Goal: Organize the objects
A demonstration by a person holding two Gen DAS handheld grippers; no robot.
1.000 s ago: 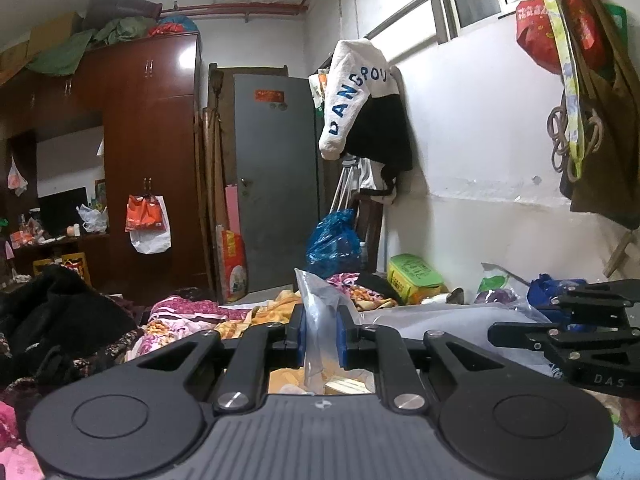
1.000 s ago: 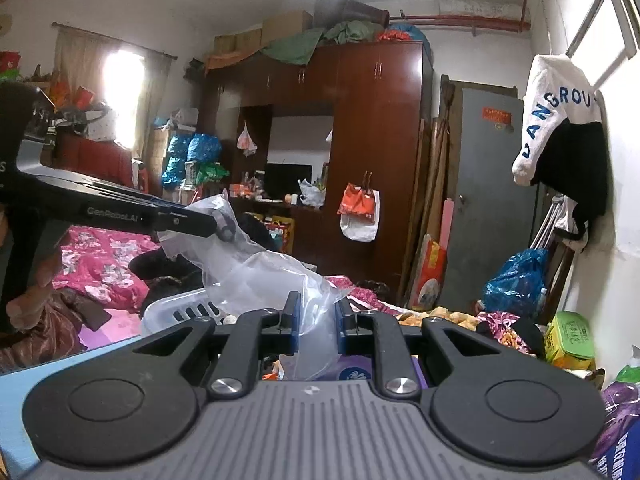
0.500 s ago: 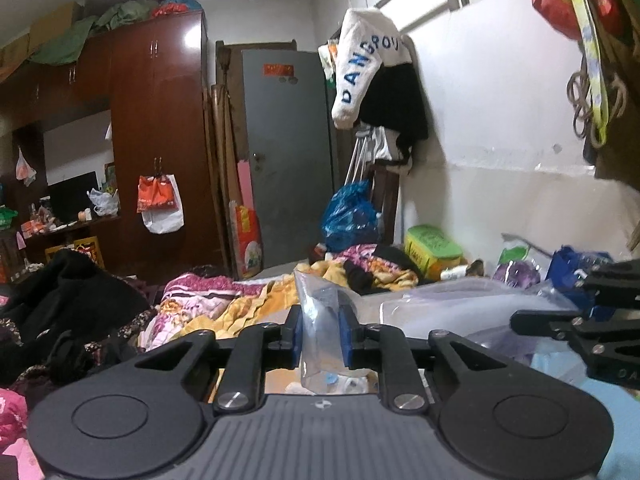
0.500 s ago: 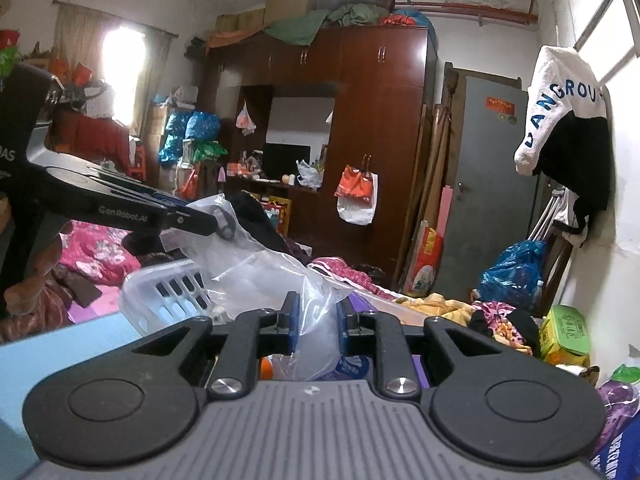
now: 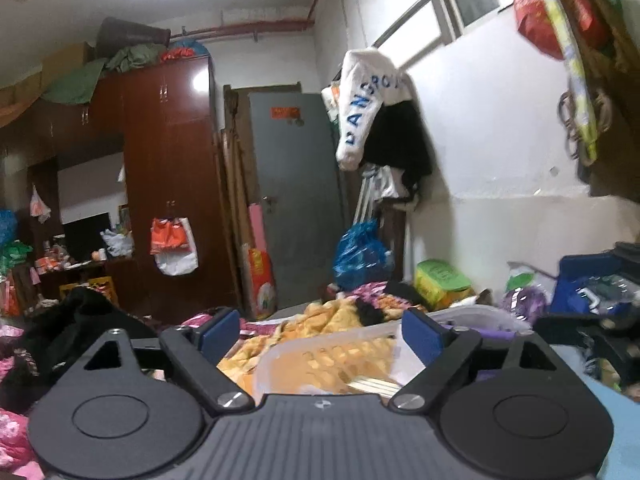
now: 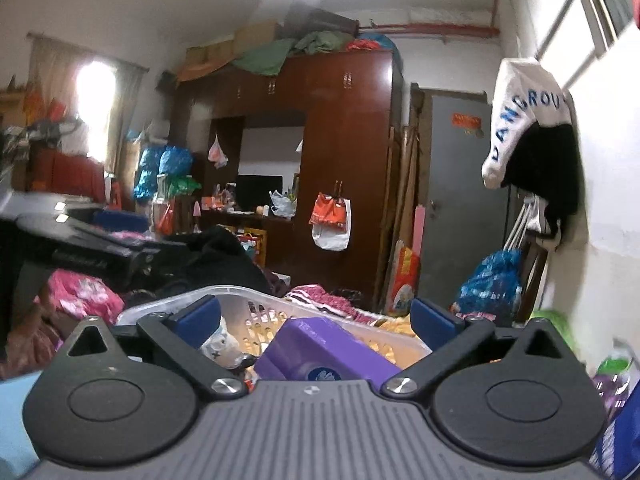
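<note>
My left gripper [image 5: 320, 332] has its jaws opening wide, and nothing sits between its blue pads [image 5: 220, 330]. Just ahead of it and lower lies a translucent white plastic basket [image 5: 340, 340]. My right gripper [image 6: 316, 320] also has its jaws opening, with nothing gripped. Below and in front of it the same basket [image 6: 224, 292] holds a purple box [image 6: 324, 354] and a small white item [image 6: 220, 344]. The left gripper [image 6: 92, 248] shows as a dark blur at the left of the right wrist view. No clear plastic bag hangs between either pair of fingers.
The basket stands on a light blue surface [image 5: 624, 440]. Heaps of clothes and bedding [image 5: 340, 312] lie beyond it. A dark wardrobe [image 6: 340, 160], a grey door [image 5: 296, 200] and a white wall with hanging clothes [image 5: 376, 120] close off the far side.
Both grippers were shut on a clear plastic bag held up between them. Both have now opened wide, and the bag is gone from between the fingers.
</note>
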